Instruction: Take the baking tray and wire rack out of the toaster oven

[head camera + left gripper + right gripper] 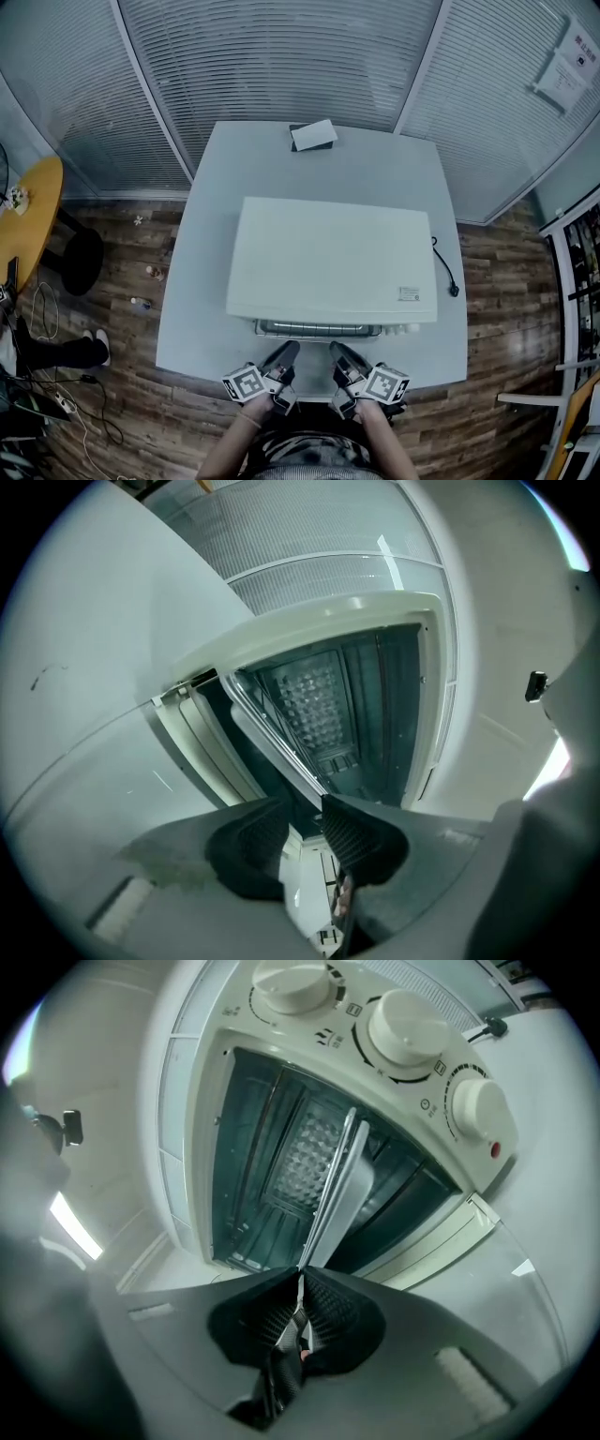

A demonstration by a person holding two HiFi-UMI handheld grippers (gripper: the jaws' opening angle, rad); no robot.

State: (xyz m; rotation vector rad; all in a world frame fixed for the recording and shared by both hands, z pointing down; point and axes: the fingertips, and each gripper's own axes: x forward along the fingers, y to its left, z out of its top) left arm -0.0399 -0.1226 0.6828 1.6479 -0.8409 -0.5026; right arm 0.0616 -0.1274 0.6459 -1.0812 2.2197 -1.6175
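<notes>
A white toaster oven point(328, 258) sits on the grey table point(202, 309) with its door point(441, 1237) open. The metal baking tray point(342, 1185) stands in the oven's cavity, its front edge reaching out to both grippers. My right gripper point(300, 1288) is shut on that thin edge. My left gripper point(302, 813) holds its jaws a little apart, with the tray's rim point(272, 738) between the pads and filling the gap. Thin wires lie along the tray in the left gripper view; whether they are the wire rack is unclear. In the head view both grippers point(286, 349) point(337, 349) are at the oven's front.
Three white knobs point(403, 1030) sit beside the cavity. A black power cord point(448, 272) trails at the oven's right. A small box point(312, 135) lies at the table's far edge. Blinds close off the back, and wooden floor surrounds the table.
</notes>
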